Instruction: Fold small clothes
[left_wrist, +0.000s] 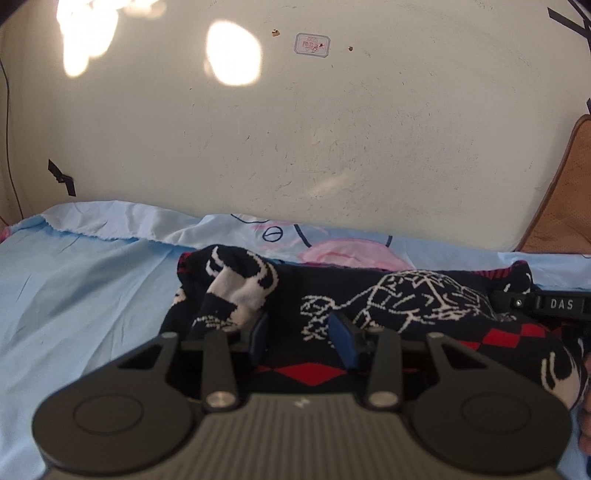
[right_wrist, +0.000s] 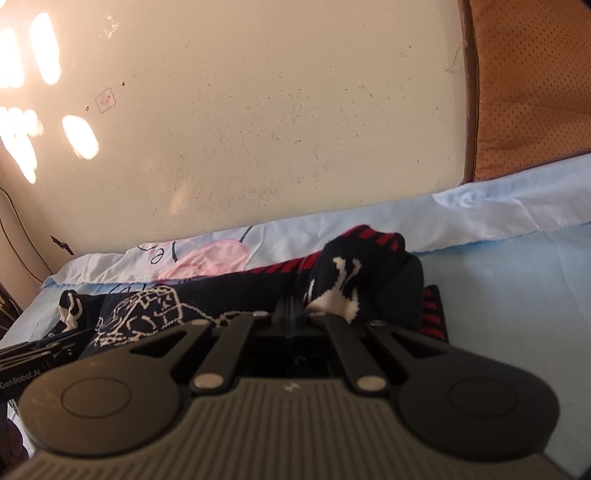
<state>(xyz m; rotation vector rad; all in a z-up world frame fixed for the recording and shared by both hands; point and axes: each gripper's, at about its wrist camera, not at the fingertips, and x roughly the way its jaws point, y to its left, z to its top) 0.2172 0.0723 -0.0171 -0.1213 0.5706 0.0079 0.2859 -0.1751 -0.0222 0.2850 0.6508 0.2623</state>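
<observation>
A small black knit garment (left_wrist: 399, 306) with white line patterns and red diamonds lies on the light blue sheet (left_wrist: 81, 280). My left gripper (left_wrist: 301, 338) is open, its blue pads (left_wrist: 341, 339) resting over the garment's near part, beside a bunched-up left corner (left_wrist: 236, 291). My right gripper (right_wrist: 295, 314) is shut on the garment's right corner (right_wrist: 343, 291), which is lifted and bunched above the fingers. The garment's middle shows in the right wrist view (right_wrist: 155, 310). The right gripper's body shows at the left wrist view's right edge (left_wrist: 554, 304).
A cream wall (left_wrist: 332, 147) rises right behind the sheet. A brown cushion (right_wrist: 532, 88) leans at the right. A cartoon print (left_wrist: 332, 247) marks the sheet's raised back edge. Black tape (left_wrist: 61, 177) sticks to the wall at left.
</observation>
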